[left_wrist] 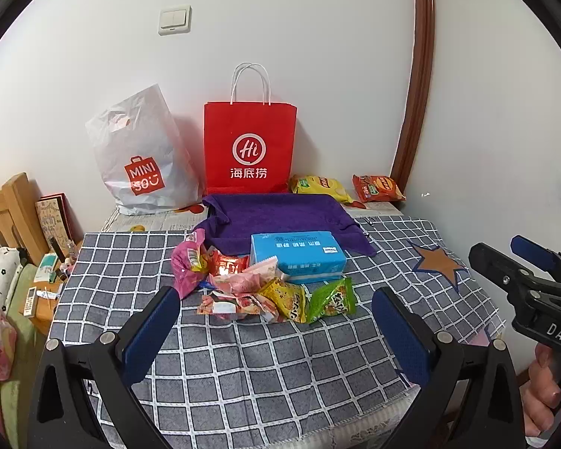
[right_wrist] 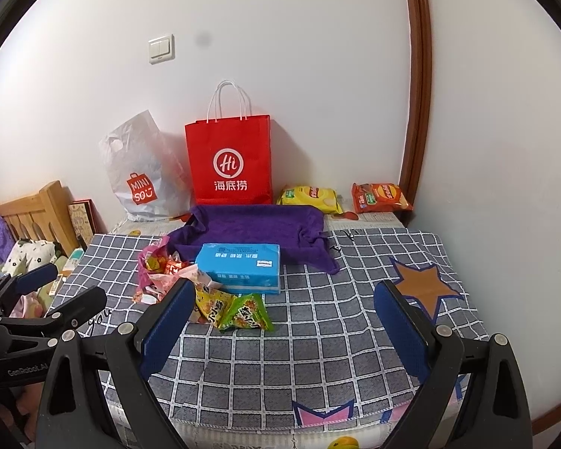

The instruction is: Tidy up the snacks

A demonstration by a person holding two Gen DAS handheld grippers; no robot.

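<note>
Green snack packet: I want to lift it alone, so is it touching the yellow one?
Touching. The right wrist view shows the green snack packet overlapping the yellow packet, no gap.

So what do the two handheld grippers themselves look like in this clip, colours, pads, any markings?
Both are black plastic frames with silver screws at the joints. The left gripper and right gripper each carry two flat fingers faced with dark blue textured pads. The right gripper's body shows white "DAS" lettering in the left wrist view; the left one's body reads "GenRobot.AI". No cables show. Part of a bare hand shows; no sleeve.
</note>
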